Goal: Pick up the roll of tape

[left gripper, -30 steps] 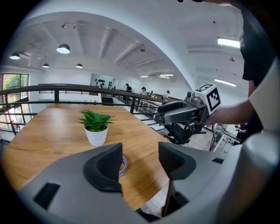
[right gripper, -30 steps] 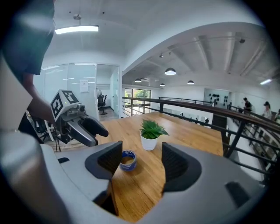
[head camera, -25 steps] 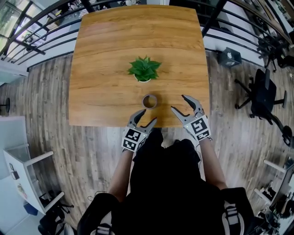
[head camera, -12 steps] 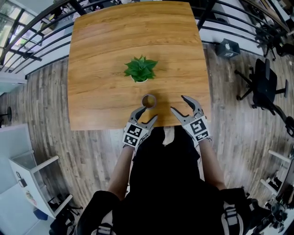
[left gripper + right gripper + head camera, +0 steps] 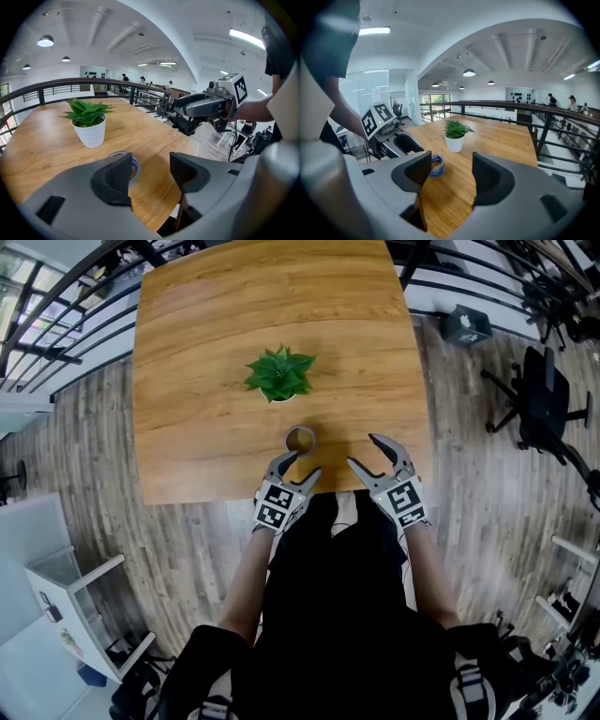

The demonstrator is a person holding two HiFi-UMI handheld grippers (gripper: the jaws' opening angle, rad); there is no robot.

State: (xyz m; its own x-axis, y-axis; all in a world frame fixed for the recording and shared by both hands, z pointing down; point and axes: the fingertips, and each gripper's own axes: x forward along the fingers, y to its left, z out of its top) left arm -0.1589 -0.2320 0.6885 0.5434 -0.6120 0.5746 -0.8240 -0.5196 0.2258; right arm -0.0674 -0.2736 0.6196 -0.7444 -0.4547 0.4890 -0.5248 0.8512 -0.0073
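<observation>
ok, left gripper (image 5: 298, 468) is released, jaws apart and empty, tips just short of the tape (image 5: 300, 439). tape lies flat on the tabletop (image 5: 206, 352) near the front edge, partly behind the left jaw in the left gripper view. risk: that jaw lands on the rim and skids the roll into the plant (image 5: 278, 374) just behind it. wide bare wood to the left. right gripper (image 5: 364, 452) is also open and empty, near the tape, so the two could clash. front edge is close, so there's little room to drag back.
</observation>
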